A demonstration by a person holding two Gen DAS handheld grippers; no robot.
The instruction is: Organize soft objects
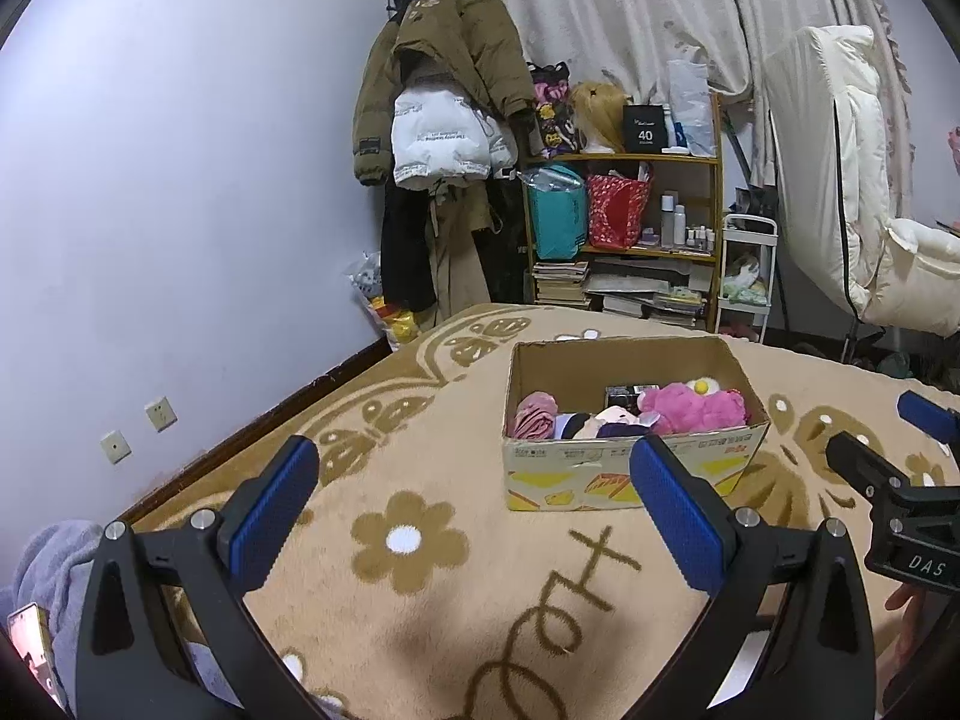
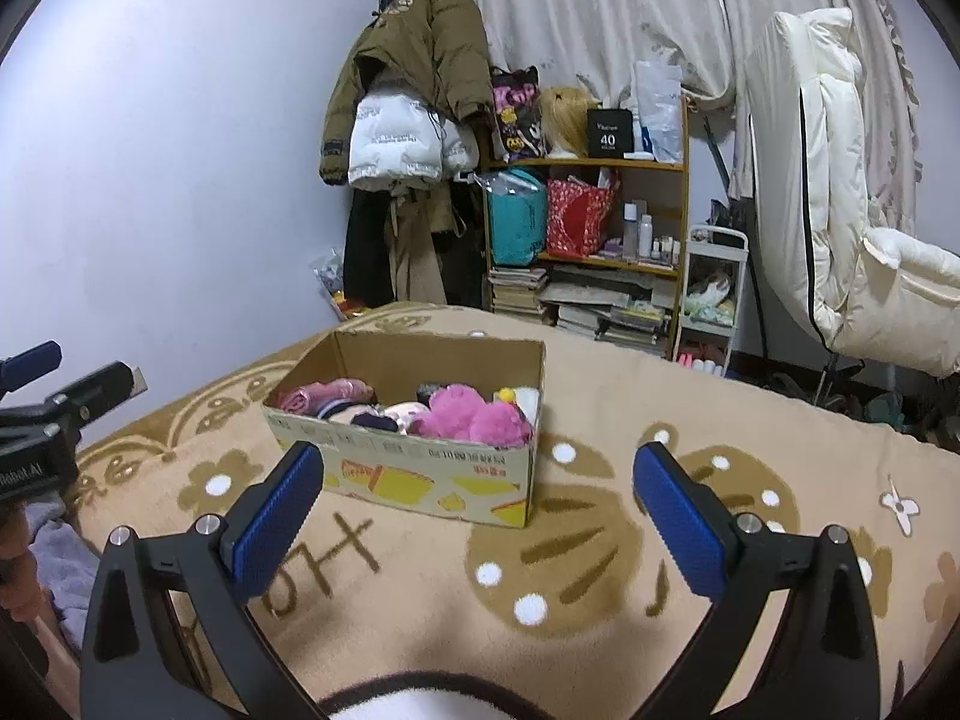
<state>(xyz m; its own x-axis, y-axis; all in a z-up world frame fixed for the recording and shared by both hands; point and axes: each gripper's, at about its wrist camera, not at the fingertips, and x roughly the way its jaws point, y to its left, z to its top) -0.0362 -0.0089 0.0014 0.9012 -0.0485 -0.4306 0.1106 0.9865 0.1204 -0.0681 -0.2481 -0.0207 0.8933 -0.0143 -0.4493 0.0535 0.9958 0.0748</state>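
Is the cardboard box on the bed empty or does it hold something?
Holds things: the cardboard box is open-topped, with a pink plush toy and other soft items inside.

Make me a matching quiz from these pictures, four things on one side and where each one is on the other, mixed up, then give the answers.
Things:
1. pink plush
2. brown jacket
3. red bag
4. box

Places:
A. middle shelf of the bookcase
B. on the blanket, ahead of both grippers
C. inside the box, at its right end
D. hanging in the corner of the wall

Pairs: 1-C, 2-D, 3-A, 4-B
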